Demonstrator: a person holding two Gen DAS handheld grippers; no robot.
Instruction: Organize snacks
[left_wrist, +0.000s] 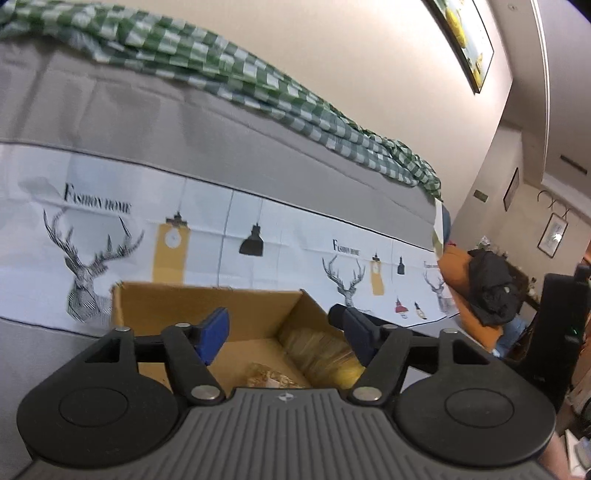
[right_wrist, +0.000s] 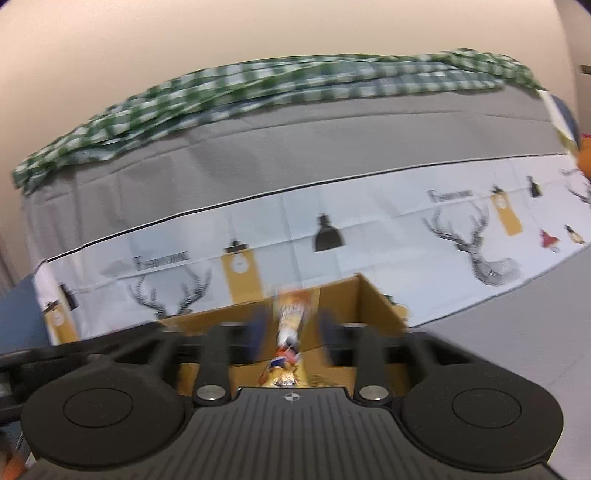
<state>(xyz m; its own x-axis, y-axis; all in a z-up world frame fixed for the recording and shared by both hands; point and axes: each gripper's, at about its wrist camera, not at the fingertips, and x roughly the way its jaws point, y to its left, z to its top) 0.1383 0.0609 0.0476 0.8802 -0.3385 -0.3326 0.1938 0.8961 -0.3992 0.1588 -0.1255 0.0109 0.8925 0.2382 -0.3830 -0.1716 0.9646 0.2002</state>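
Note:
An open cardboard box (left_wrist: 207, 306) stands on the grey sofa seat in the left wrist view. Inside it lie a yellow snack bag (left_wrist: 325, 354) and a clear packet of brown snacks (left_wrist: 273, 376). My left gripper (left_wrist: 280, 332) is open and empty just above the box. In the right wrist view the same box (right_wrist: 373, 306) is in front. My right gripper (right_wrist: 291, 328) is blurred and holds an orange and white snack packet (right_wrist: 291, 321) between its fingers, over the box. A gold-wrapped snack (right_wrist: 284, 376) shows below it.
A white printed cloth with deer and lamps (left_wrist: 258, 236) covers the sofa back, with a green checked blanket (left_wrist: 229, 70) on top. An orange cushion and a black bag (left_wrist: 491, 284) lie at the right end. Grey seat (right_wrist: 517, 325) extends right of the box.

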